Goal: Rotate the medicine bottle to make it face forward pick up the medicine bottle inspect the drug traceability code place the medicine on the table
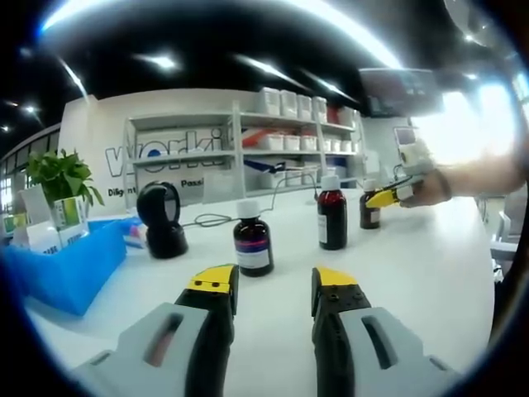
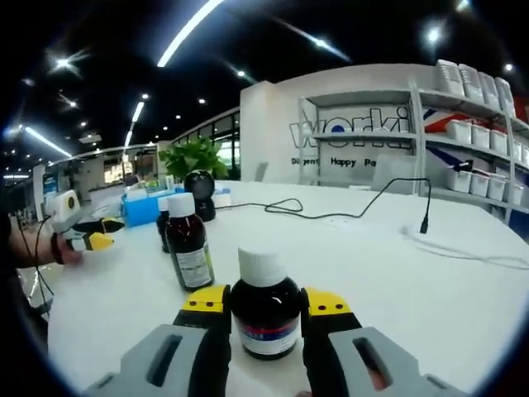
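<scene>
White counter (image 2: 347,273), shelves (image 2: 463,149) behind. Right hand-held gripper (image 2: 263,302) jaws snug vs medicine bottle (image 2: 264,310), upright. Left hand-held gripper (image 1: 273,281) jaws apart, holding nothing.

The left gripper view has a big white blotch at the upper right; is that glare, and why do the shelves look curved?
Yes: in the left gripper view, bright light washes out the area behind the right gripper. The fisheye lens bows the shelves. In the right gripper view, the ceiling strip lights streak.
</scene>
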`<state>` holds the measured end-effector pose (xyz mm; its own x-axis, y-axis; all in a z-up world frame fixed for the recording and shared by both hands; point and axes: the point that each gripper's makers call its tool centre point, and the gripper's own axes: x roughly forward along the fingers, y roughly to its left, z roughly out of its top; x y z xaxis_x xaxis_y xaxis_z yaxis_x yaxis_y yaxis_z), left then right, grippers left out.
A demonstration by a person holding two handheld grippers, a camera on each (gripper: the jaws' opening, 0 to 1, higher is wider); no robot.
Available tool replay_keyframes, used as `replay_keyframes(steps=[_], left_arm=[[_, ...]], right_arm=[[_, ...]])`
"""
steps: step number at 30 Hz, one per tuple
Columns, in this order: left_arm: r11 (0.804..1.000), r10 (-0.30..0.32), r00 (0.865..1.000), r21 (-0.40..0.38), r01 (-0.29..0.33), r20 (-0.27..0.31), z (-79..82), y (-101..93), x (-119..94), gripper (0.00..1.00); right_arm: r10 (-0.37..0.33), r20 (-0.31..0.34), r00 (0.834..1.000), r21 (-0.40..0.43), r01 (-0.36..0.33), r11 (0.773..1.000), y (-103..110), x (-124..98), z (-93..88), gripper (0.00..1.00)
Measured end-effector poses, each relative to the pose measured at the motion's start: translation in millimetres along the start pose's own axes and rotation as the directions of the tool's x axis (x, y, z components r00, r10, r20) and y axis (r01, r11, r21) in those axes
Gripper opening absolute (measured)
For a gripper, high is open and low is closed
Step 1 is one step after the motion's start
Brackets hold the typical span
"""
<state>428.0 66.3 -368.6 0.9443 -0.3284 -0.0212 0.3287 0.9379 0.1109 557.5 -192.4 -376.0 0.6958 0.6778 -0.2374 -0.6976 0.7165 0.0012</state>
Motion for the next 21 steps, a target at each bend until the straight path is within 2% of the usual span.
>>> replay_keyframes(steps=[21], left_arm=[[1.0, 0.017, 1.0, -0.009, -0.017, 0.012, 1.2, 4.0, -0.3, 0.28]], right_arm=[[0.016, 0.01, 1.0, -0.003, -0.016, 1.0, -1.8, 1.8, -0.9, 0.29]])
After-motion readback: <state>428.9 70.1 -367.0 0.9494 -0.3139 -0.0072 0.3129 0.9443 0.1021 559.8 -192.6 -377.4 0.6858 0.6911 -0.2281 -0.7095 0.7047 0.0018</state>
